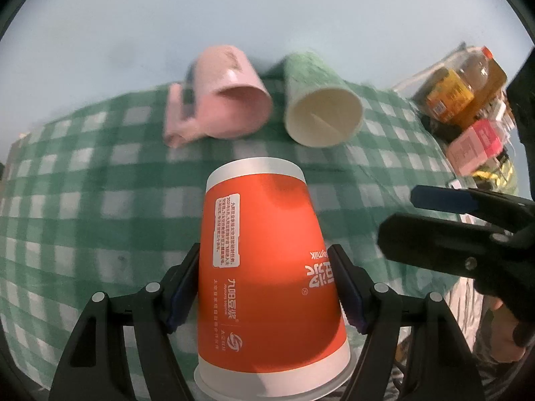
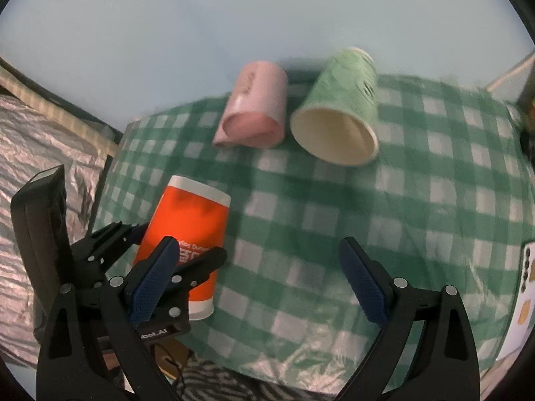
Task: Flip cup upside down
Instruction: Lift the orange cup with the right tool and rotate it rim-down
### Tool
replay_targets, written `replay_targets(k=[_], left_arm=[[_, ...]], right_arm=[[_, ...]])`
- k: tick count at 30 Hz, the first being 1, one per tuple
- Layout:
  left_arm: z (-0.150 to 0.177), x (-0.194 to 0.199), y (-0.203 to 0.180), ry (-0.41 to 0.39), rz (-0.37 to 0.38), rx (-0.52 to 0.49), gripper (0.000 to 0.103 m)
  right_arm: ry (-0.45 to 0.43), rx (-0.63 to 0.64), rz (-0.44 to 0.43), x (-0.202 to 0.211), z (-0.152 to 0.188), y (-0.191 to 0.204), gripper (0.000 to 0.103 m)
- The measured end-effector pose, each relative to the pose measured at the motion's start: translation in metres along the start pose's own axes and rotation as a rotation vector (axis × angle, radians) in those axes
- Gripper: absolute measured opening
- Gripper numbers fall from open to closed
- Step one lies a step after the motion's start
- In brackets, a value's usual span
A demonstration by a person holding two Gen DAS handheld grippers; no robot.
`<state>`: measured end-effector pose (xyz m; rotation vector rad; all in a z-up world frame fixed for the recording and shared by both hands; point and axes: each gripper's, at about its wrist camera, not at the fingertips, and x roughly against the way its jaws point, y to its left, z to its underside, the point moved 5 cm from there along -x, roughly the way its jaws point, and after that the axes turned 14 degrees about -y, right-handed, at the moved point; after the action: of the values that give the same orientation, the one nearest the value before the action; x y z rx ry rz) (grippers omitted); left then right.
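Open checked cloth (image 2: 384, 220) lies ahead of the right gripper (image 2: 260, 254). Farther back, the pink mug (image 2: 257, 113) and green cup (image 2: 337, 127) lie side by side, blocking that edge. Bottles (image 1: 468, 80) and cartons (image 1: 474, 143) crowd the right edge.

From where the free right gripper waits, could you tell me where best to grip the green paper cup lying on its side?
Grip the green paper cup across its mid-wall, coming from above. It lies on the checked cloth with its open mouth toward the right gripper, and the soft rim would probably crush; the pink mug crowds its left.
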<state>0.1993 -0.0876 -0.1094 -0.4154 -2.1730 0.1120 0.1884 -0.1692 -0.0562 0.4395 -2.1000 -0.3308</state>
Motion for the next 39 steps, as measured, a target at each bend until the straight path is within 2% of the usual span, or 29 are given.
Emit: replay_targets(k=[6,16,19,21,26,33,39], left_arm=[[0.014,-0.007,-0.023,0.017,0.021,-0.020,0.075],[0.022,-0.022,-0.026,0.080,0.020,-0.024,0.075],[0.022,-0.023,-0.029,0.081,0.017,-0.041,0.084],[0.021,-0.019,-0.029,0.073,0.010,-0.048,0.087],[0.014,-0.001,-0.028,0.065,0.033,-0.039,0.088],[0.002,0.043,-0.011,-0.018,0.017,-0.040,0.089],[0.005,0.054,0.023,-0.017,-0.045,-0.015,0.091]], right_arm=[[0.028,-0.051,0.004,-0.004,0.014,-0.022,0.095],[0.068,-0.106,0.004,-0.010,0.023,-0.041,0.095],[0.069,-0.113,0.007,-0.011,0.023,-0.043,0.095],[0.073,-0.114,0.006,-0.012,0.023,-0.042,0.095],[0.070,-0.115,0.001,-0.010,0.019,-0.038,0.095],[0.060,-0.094,-0.008,-0.004,0.011,-0.021,0.095],[0.100,-0.102,-0.006,-0.016,0.013,-0.014,0.095]])
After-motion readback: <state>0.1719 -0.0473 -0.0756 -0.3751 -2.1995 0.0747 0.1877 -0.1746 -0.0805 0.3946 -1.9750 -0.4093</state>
